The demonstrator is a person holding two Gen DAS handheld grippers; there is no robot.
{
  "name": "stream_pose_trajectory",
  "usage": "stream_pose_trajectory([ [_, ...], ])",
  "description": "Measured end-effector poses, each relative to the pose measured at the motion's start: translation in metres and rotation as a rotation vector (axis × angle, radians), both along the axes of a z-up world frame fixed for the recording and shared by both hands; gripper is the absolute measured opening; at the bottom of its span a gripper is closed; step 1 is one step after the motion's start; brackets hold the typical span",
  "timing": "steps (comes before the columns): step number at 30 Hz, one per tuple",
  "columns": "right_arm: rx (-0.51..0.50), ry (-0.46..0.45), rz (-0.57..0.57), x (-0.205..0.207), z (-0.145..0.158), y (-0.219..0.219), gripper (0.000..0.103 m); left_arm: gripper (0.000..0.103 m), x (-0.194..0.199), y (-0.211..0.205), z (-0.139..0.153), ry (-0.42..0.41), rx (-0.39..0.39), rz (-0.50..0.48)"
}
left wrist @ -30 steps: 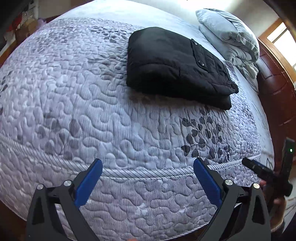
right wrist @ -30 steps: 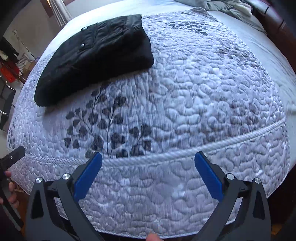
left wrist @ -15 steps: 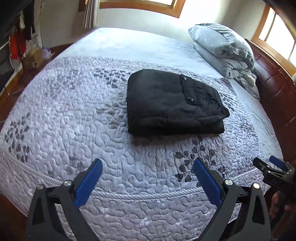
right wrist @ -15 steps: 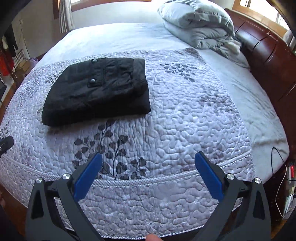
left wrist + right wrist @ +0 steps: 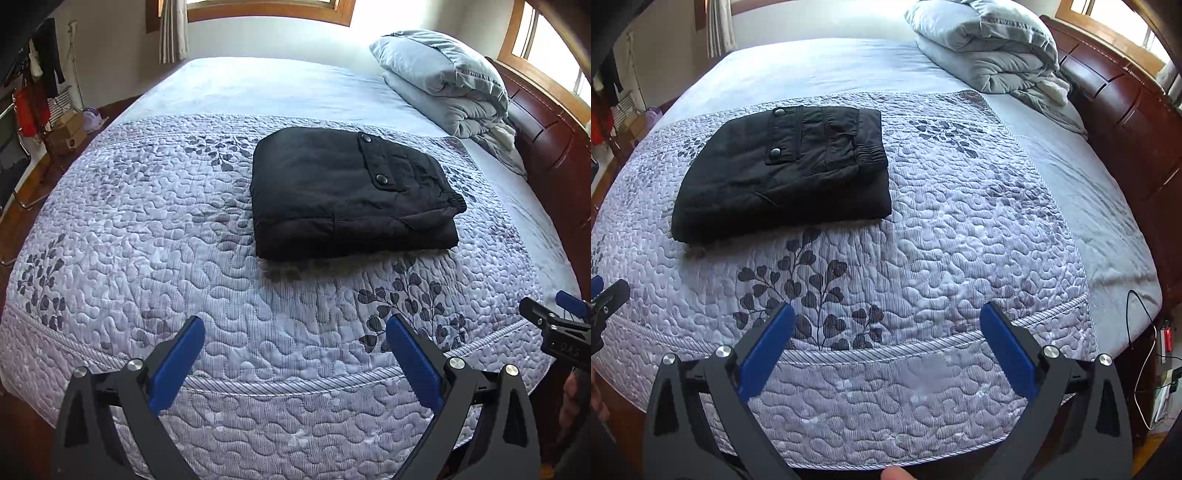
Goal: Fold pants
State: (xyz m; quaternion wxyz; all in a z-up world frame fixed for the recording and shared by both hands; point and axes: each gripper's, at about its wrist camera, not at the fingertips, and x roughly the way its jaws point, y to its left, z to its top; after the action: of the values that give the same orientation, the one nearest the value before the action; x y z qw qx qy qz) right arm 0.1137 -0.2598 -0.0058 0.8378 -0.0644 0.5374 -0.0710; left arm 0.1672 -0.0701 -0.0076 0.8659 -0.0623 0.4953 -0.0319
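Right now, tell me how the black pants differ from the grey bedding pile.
The black pants are dark, folded into a flat, tidy rectangle on the patterned quilt; the grey bedding pile is pale, bulky and loosely heaped. The pants lie mid-bed, nearer the open grippers; the pile sits by the wooden headboard. Both rest on the bed, untouched.
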Motion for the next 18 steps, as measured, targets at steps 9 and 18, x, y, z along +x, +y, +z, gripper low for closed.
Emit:
stream_pose_trajectory([
  [9,0.005,-0.012,0.006,0.011,-0.002,0.007,0.1,0.099,0.011,-0.002,0.011,-0.037,0.01,0.003],
  [18,0.017,-0.012,0.014,0.019,-0.006,0.01,0.1,0.099,0.017,-0.006,0.01,-0.04,0.018,-0.01],
])
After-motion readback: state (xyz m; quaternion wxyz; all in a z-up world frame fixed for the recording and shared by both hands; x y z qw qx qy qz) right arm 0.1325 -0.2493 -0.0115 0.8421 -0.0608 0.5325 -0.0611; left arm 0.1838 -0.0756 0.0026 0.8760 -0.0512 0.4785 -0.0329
